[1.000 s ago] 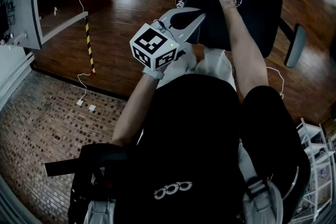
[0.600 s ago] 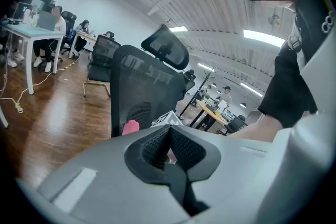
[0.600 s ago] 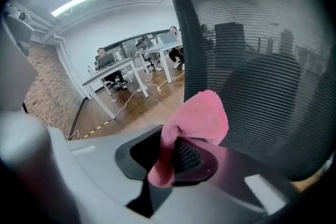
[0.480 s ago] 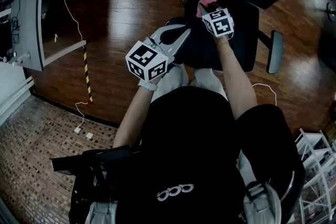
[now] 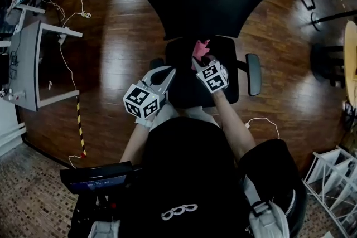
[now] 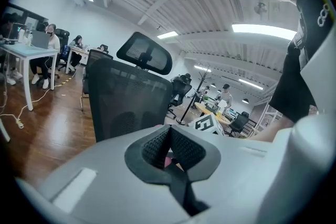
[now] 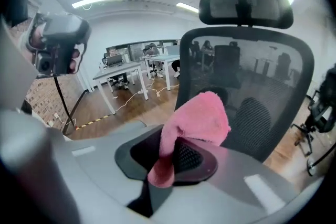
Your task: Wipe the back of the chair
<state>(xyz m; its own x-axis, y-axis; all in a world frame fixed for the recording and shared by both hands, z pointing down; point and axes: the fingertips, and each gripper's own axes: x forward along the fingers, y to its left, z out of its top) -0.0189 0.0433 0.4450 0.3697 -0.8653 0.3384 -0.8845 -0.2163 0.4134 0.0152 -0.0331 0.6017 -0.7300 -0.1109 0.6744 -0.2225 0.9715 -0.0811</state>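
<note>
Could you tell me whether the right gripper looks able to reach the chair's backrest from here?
Probably yes: the right gripper, shut on the pink cloth, faces the mesh backrest with nothing visible between them.

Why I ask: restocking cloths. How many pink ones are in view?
1: the pink cloth in the fingers of the right gripper, near the chair back; the left gripper holds none. Others may be hidden.

Head view shows just a scrap of pink cloth [image 5: 199, 47], rest sits behind the right gripper [image 5: 198, 62]. Both gripper views lose the lower half of the chair [image 7: 249, 86].
</note>
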